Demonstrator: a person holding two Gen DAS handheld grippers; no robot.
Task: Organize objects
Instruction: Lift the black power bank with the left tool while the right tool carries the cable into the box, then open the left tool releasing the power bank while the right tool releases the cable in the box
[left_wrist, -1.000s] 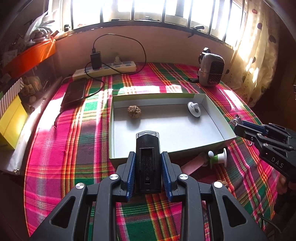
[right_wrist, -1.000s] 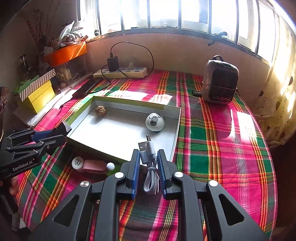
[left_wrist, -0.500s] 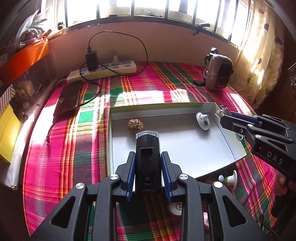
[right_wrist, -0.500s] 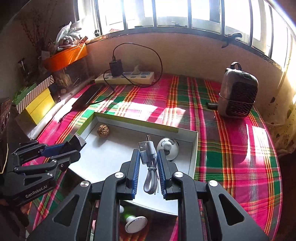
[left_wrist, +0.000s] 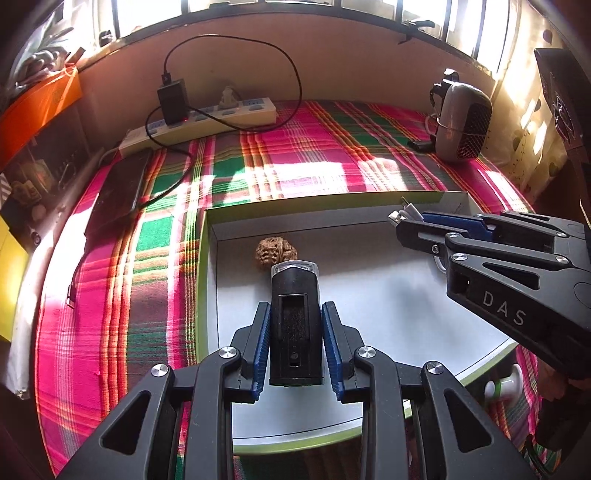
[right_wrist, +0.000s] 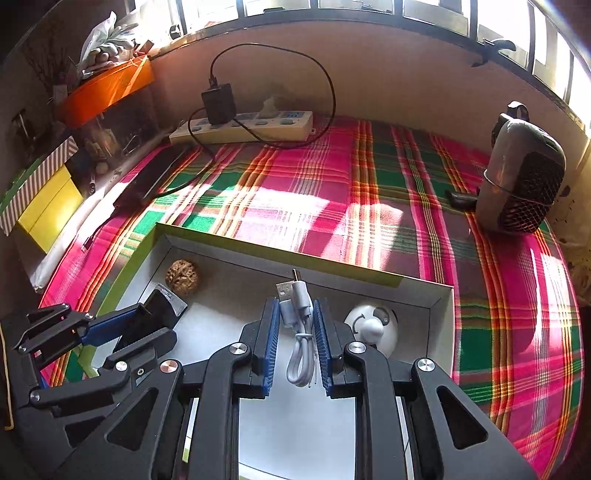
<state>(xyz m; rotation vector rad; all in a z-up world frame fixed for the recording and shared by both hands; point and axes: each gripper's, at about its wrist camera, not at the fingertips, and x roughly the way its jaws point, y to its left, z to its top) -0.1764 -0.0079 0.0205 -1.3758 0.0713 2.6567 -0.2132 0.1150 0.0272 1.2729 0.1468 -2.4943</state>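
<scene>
My left gripper (left_wrist: 294, 314) is shut on a black box-shaped device with a clear end (left_wrist: 294, 321) and holds it above the white tray (left_wrist: 369, 295), just short of a walnut (left_wrist: 272, 252). My right gripper (right_wrist: 295, 314) is shut on a coiled white USB cable (right_wrist: 297, 325) above the same tray (right_wrist: 236, 284). The walnut (right_wrist: 183, 277) lies in the tray's far left corner. A white round gadget (right_wrist: 373, 326) lies in the tray at the right. Each gripper shows in the other's view, the right one (left_wrist: 410, 221) and the left one (right_wrist: 147, 321).
A white and green spool (left_wrist: 504, 386) lies on the plaid cloth (left_wrist: 110, 295) outside the tray's near right edge. A power strip (left_wrist: 207, 118) with a black charger, a dark phone (left_wrist: 122, 188) and a small heater (left_wrist: 461, 123) stand farther back. Boxes line the left.
Both grippers have moved forward with their loads, from before the tray's near edge to above its inside. The spool and pink object have dropped toward the frame's bottom.
</scene>
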